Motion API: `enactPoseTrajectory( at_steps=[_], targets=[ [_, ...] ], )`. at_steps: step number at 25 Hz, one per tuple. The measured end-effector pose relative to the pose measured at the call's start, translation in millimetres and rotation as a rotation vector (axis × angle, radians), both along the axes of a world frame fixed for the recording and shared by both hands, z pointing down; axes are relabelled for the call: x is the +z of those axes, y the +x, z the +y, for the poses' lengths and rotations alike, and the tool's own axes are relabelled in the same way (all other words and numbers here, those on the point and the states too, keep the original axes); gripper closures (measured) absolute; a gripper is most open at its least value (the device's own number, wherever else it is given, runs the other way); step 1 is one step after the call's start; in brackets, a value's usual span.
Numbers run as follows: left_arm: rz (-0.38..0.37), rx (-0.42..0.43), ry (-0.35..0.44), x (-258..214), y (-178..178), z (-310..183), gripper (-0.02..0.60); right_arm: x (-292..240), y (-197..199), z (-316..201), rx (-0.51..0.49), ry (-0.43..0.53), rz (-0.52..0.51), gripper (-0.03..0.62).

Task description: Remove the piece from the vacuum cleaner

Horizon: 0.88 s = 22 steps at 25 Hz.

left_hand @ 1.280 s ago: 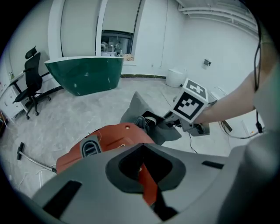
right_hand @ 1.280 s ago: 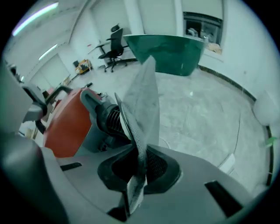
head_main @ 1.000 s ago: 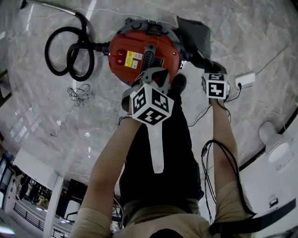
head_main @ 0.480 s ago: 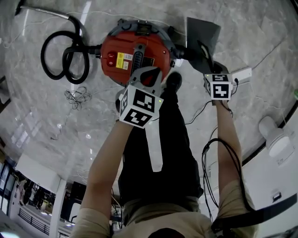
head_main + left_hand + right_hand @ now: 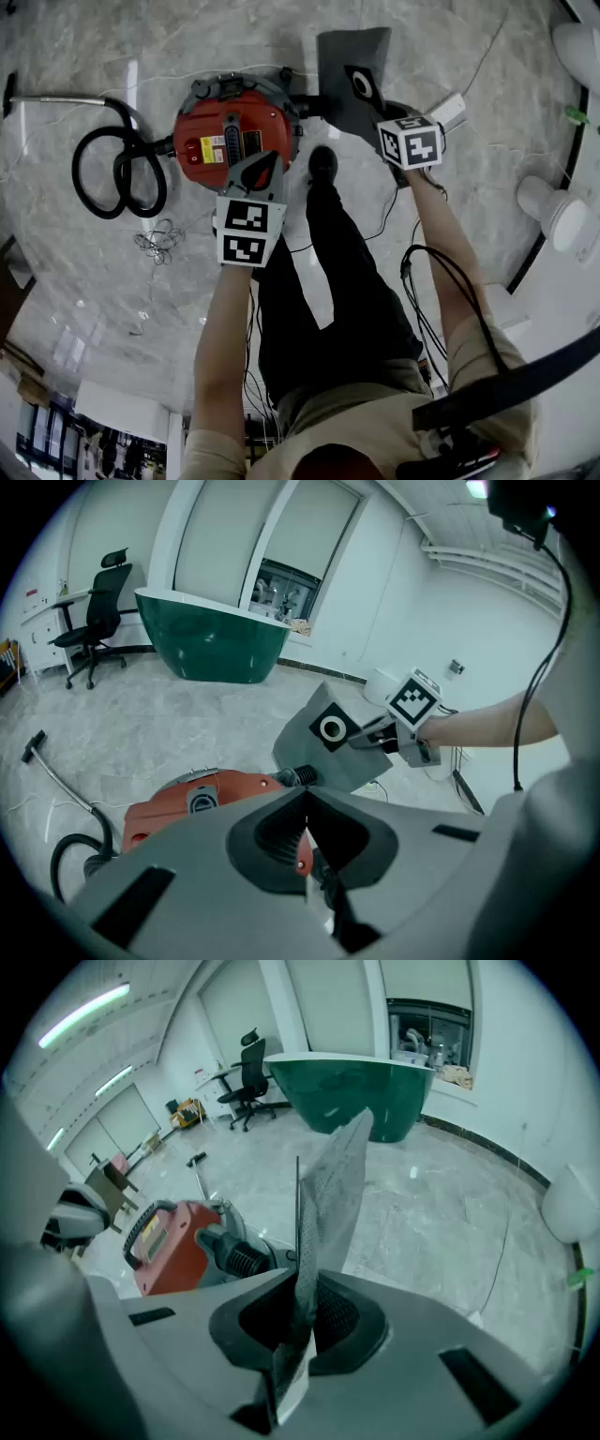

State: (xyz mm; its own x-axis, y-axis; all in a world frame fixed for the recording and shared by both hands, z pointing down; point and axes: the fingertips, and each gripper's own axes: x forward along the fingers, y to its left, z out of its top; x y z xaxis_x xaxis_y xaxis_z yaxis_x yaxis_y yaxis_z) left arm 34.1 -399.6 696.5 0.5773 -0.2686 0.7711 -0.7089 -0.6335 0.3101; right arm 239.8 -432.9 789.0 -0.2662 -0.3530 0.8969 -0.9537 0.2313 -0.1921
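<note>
The red vacuum cleaner (image 5: 234, 131) stands on the marble floor, its black hose (image 5: 117, 173) coiled at its left. My right gripper (image 5: 384, 114) is shut on an edge of the grey dust bag (image 5: 349, 56) and holds it up beside the vacuum's ribbed inlet (image 5: 300, 777). The bag's black collar with a white ring (image 5: 362, 84) faces up, free of the inlet. In the right gripper view the bag (image 5: 328, 1204) rises from between the closed jaws. My left gripper (image 5: 255, 178) hovers over the vacuum's near edge, shut, with a small red bit at the seam that I cannot identify.
A person's black trouser leg and shoe (image 5: 322, 161) stand next to the vacuum. A white power strip (image 5: 450, 108) and cables lie at the right, a wire tangle (image 5: 159, 239) at the left. A metal wand (image 5: 56, 98) extends left. White round fixtures (image 5: 562, 216) stand at the right.
The right gripper has lifted the dust bag up and leftward, so its ringed collar now shows. The left gripper has stayed over the vacuum's near edge. The head camera has shifted.
</note>
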Motion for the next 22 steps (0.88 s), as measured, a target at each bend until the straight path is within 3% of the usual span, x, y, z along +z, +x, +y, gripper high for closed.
enactPoseTrajectory(
  at_steps=[8, 14, 17, 22],
  targets=[
    [0.031, -0.013, 0.027, -65.3, -33.6, 16.6, 0.578, -73.8, -6.8, -1.4, 0.174, 0.046, -0.102, 0.576],
    [0.095, -0.021, 0.046, -139.7, -57.8, 47.0, 0.578, -164.6, -18.2, 23.9, 0.300, 0.087, -0.244, 0.574],
    [0.144, -0.016, 0.094, -182.1, -63.7, 52.5, 0.578, -212.7, -28.7, 31.7, 0.302, 0.132, -0.263, 0.574],
    [0.209, 0.011, 0.159, -260.0, -76.6, 73.8, 0.578, -290.2, -68.8, 62.8, 0.218, 0.185, -0.248, 0.574]
  ],
)
